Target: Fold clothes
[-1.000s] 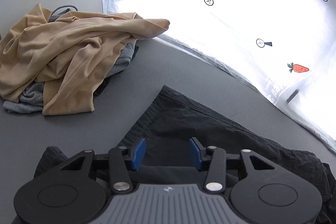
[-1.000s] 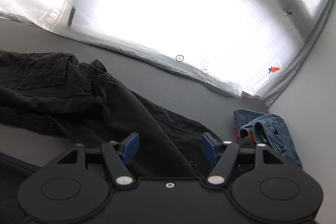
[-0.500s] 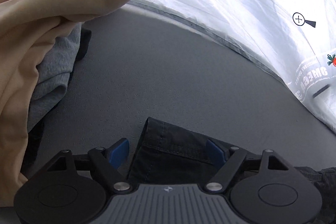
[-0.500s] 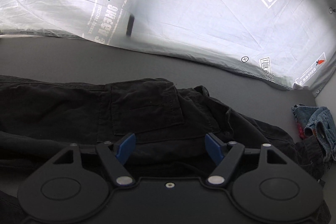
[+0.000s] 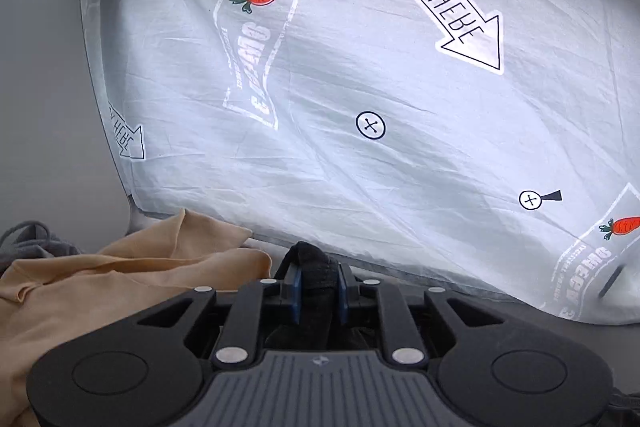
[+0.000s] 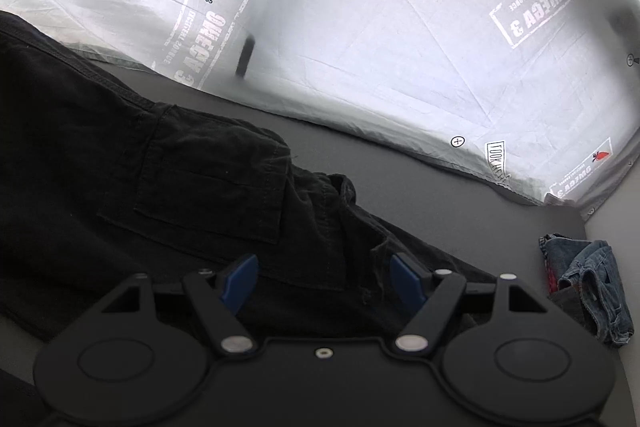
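Black cargo trousers (image 6: pixel 160 167) lie spread over the grey table (image 6: pixel 440 195), pocket flap up, with their left part raised toward the backdrop. My right gripper (image 6: pixel 324 279) hovers open just above them, the cloth lying under the blue pads, not pinched. In the left wrist view my left gripper (image 5: pixel 318 287) is closing, and a bunched edge of the black trousers (image 5: pixel 314 263) stands between its blue pads, which press on it from both sides. The rest of the trousers is hidden below that gripper's body.
A tan garment (image 5: pixel 120 275) lies heaped to the left of my left gripper, over a grey garment (image 5: pixel 24 247). A small pair of blue jeans (image 6: pixel 588 279) sits at the table's right edge. A white printed backdrop sheet (image 5: pixel 360 87) runs along the far side.
My left gripper opened over the trouser edge, then closed on it and tipped up toward the backdrop. My right gripper slid left along the trousers, still open; the cloth on the left rose.
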`<move>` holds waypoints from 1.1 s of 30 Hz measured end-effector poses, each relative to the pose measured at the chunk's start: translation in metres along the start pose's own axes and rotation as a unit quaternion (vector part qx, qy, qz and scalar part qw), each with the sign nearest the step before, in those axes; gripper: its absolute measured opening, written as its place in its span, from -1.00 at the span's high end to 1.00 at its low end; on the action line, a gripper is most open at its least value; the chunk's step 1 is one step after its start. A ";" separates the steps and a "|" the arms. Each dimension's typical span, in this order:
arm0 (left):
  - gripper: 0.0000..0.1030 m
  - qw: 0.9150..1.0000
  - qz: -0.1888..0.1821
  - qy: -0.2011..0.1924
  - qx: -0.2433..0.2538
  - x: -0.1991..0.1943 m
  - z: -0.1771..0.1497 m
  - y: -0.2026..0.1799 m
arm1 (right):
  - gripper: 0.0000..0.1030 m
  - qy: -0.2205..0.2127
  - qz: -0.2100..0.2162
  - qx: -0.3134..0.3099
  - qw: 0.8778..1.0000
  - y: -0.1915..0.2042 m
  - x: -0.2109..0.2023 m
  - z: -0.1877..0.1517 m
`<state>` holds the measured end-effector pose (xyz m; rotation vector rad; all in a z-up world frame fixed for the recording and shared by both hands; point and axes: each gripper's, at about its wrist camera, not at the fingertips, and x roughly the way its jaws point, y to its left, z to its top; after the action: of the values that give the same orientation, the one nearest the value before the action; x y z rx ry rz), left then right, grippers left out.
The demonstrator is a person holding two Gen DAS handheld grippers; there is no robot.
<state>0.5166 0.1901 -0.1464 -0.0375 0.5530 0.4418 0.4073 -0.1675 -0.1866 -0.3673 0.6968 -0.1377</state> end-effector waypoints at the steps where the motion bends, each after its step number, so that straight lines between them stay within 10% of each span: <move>1: 0.59 1.000 0.016 0.015 0.021 0.014 -0.005 -0.003 | -0.45 -0.007 -0.008 -0.001 1.000 -0.008 0.000 0.000; 4: 0.52 0.995 0.018 0.090 0.035 0.047 -0.029 0.005 | -0.46 -0.019 -0.043 0.002 0.999 -0.039 0.005 0.002; 17: 0.40 0.992 0.047 0.119 0.023 0.052 -0.046 0.001 | -0.58 0.103 -0.222 0.075 0.967 -0.236 0.142 -0.025; 21: 0.44 0.990 0.055 0.129 0.017 0.059 -0.048 -0.003 | -0.58 0.127 -0.204 0.110 0.965 -0.264 0.156 -0.040; 22: 0.45 0.990 0.056 0.129 0.017 0.061 -0.048 -0.005 | -0.48 0.128 -0.176 0.121 0.969 -0.269 0.160 -0.041; 24: 0.50 0.990 0.059 0.129 0.019 0.065 -0.048 -0.007 | 0.85 0.132 -0.149 0.129 0.972 -0.273 0.168 -0.040; 33: 0.57 0.987 0.058 0.128 0.078 0.082 -0.059 -0.033 | 0.82 0.035 -0.216 0.167 0.961 -0.327 0.189 0.000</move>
<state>0.5633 0.1835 -0.2413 0.0904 0.8453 0.5093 0.5499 -0.5165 -0.1778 -0.1842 0.6405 -0.6775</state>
